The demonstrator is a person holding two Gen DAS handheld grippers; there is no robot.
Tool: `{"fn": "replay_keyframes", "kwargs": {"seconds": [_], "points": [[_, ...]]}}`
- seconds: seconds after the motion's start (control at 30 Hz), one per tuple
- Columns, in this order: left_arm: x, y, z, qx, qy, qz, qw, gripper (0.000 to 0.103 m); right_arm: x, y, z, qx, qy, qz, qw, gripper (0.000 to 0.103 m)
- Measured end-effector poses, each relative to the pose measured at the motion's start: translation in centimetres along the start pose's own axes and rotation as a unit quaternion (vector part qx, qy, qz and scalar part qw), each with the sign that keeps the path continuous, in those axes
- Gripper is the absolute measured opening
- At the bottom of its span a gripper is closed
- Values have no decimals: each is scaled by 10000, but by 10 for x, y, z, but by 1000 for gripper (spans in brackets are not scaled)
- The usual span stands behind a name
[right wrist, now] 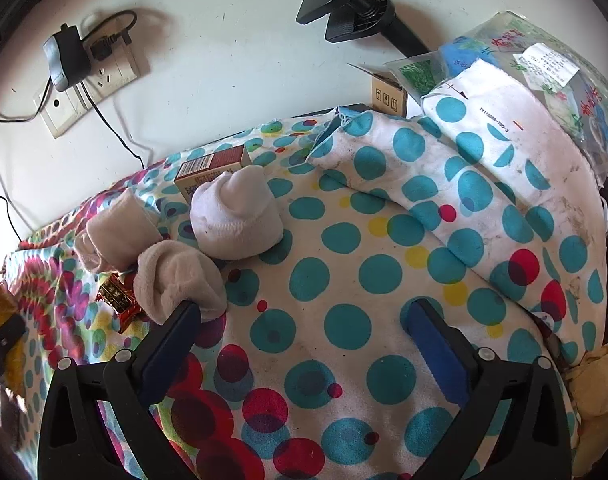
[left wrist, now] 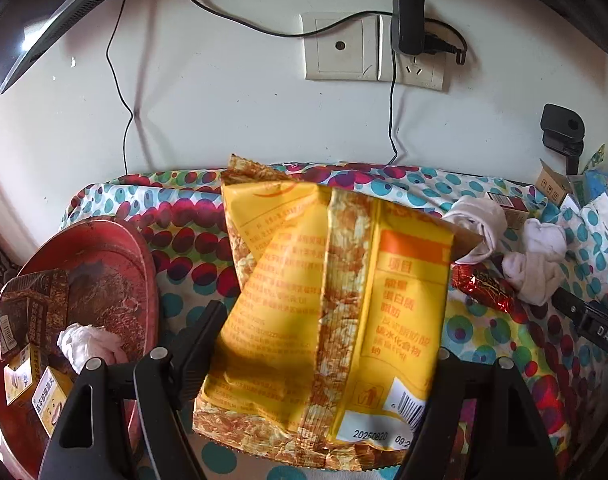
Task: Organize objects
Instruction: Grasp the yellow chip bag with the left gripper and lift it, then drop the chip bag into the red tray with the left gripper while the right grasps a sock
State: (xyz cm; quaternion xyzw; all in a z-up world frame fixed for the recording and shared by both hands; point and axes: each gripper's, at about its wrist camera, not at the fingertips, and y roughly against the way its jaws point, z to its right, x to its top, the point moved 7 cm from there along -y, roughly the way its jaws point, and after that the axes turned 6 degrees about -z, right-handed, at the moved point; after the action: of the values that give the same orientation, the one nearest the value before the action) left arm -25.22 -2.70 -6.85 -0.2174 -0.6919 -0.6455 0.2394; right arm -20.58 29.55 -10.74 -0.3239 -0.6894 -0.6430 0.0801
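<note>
My left gripper [left wrist: 320, 344] is clamped on a crinkled yellow snack packet [left wrist: 328, 304] stamped "20250820", held above the dotted cloth [left wrist: 183, 216] beside a red round tray [left wrist: 115, 264]. Only my right view shows the right gripper [right wrist: 304, 320], jaws wide with nothing between them, its left finger touching a rolled white sock [right wrist: 179, 280] near a brown barcoded box [right wrist: 211, 168].

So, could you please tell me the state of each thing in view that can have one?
Left gripper: shut on the yellow packet, held off the cloth.
Right gripper: open, holding nothing.
Socks: three rolled bundles, lying on the cloth.
Red tray: holds boxes and a crumpled tissue.
Charger: plugged into the wall socket.
Red candy: wrapped, lying on the cloth.
</note>
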Motion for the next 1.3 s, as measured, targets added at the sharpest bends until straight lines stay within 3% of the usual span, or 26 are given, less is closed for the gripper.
{"fn": "replay_keyframes", "kwargs": {"seconds": [0.27, 0.43, 0.63, 0.7, 0.73, 0.77, 0.83, 0.97, 1.07, 1.1, 1.17, 1.3], "points": [[-26, 45, -47, -106, 266, 195, 9994, 78, -3, -3, -10, -504, 374, -60, 9980, 103], [-43, 72, -88, -39, 425, 339, 9985, 78, -5, 15, -31, -333, 924, 350, 9945, 103], [-55, 97, -120, -50, 581, 467, 9972, 78, -3, 32, -74, -55, 1872, 611, 9804, 101], [-58, 99, -124, -111, 660, 470, 9966, 78, 2, 26, -84, -42, 1971, 493, 9791, 82], [-60, 99, -126, -132, 689, 462, 9965, 78, 3, 20, -83, -51, 1924, 349, 9807, 50], [-62, 98, -125, -155, 708, 448, 9964, 78, 2, 13, -82, 10, 1816, 129, 9833, 39], [-67, 97, -124, -233, 729, 425, 9962, 78, 0, 3, -81, 178, 1642, -59, 9863, 44], [-71, 99, -119, -233, 624, 459, 9967, 78, -8, 1, -82, 396, 1688, -20, 9849, 62], [-69, 101, -118, -270, 637, 483, 9964, 78, -7, -1, -84, 447, 1647, 94, 9853, 65], [-68, 101, -118, -274, 632, 490, 9964, 78, -4, -4, -84, 473, 1584, 70, 9862, 65], [-68, 101, -116, -275, 621, 498, 9964, 78, 2, -10, -81, 405, 1400, 12, 9893, 42], [-70, 98, -117, -297, 625, 473, 9965, 79, 7, -14, -79, 298, 1387, 22, 9899, 36]]}}
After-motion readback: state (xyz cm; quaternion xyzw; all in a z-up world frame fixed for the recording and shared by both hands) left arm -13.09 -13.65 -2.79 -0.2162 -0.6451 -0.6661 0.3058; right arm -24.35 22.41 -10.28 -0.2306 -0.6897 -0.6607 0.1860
